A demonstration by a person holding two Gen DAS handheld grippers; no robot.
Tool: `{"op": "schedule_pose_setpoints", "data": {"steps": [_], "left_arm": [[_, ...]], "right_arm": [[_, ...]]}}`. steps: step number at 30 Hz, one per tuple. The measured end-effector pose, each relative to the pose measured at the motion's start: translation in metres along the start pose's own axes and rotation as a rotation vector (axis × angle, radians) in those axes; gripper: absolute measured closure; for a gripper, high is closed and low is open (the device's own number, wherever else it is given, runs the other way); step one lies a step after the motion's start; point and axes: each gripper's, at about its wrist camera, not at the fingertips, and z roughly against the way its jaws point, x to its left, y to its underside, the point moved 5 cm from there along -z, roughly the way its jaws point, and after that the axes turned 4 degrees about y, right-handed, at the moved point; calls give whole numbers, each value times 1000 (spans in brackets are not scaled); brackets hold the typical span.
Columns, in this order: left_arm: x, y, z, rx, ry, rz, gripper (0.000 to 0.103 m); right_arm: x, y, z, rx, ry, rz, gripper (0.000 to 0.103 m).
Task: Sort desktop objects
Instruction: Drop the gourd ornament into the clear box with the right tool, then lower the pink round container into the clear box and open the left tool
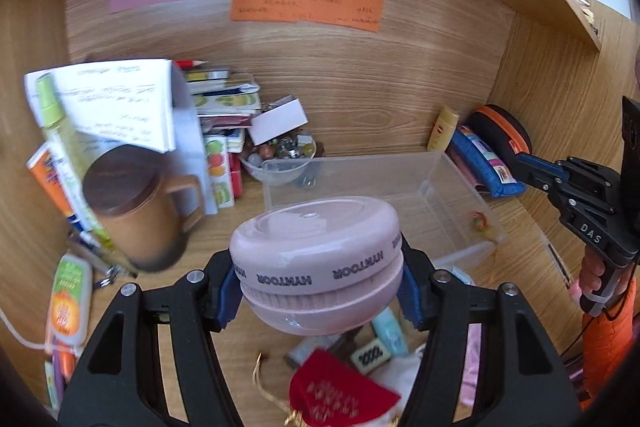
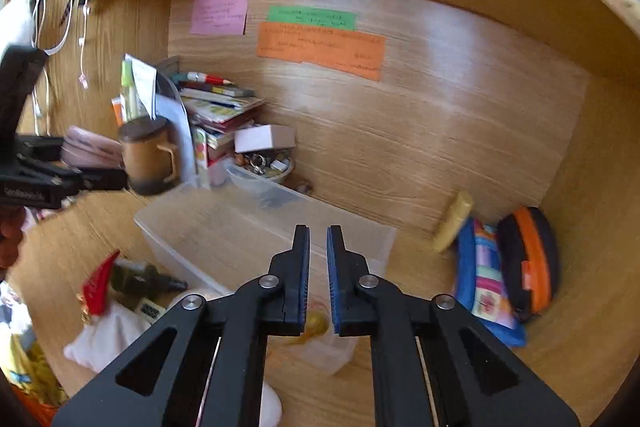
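Note:
My left gripper (image 1: pixel 318 287) is shut on a round pink HYNTOOR fan (image 1: pixel 316 259) and holds it above the desk, just in front of a clear plastic bin (image 1: pixel 452 187). The same fan shows at the left of the right wrist view (image 2: pixel 90 147), held by the left gripper. My right gripper (image 2: pixel 318 267) hovers over the clear bin (image 2: pixel 240 227) with its jaws a narrow gap apart and nothing between them. A small yellow object (image 2: pixel 314 323) lies in the bin below it. The right gripper shows at the right edge of the left wrist view (image 1: pixel 532 167).
A brown lidded mug (image 1: pixel 136 203), papers and stacked books (image 1: pixel 224 99) stand at the back left. A bowl of small trinkets (image 1: pixel 280 155) sits behind the bin. A yellow tube (image 1: pixel 442 129), a blue pouch (image 1: pixel 488 163) and an orange-black case (image 2: pixel 528 259) lie right. A red pouch (image 1: pixel 340 391) lies in front.

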Motion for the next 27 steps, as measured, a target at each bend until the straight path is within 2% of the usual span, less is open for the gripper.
{"op": "schedule_pose_setpoints", "data": {"steps": [5,8,9,14,16,18,20,22,24,27], "left_arm": [[-2,-7,-35,56,12,-24,40],[-4,-6,-55,106,44,-22,40],[-5,-6,-61,123,47,-25,40],[-11,-1,-90,208,52,-59,40],[-12,2,-97,236,56,-69,40],[-14,4,-106,267,60,-80,40],[-17,7,-113,298,57,-97,40],[-20,10,-118,322,51,-116,40],[-23,13,-123,345,41,-136,40],[-28,18,-130,387,49,-160,40]], "right_arm": [[-2,13,-37,95,0,41,96],[-5,20,-48,130,-15,40,96],[-6,22,-51,140,-21,38,93],[-6,27,-60,174,-50,35,92],[-6,30,-62,185,-50,32,83],[-6,29,-65,184,-54,30,59],[-6,28,-62,170,-47,26,50],[-7,27,-61,165,-50,25,48],[-7,26,-60,163,-48,24,39],[-7,27,-59,160,-45,25,35]]}}
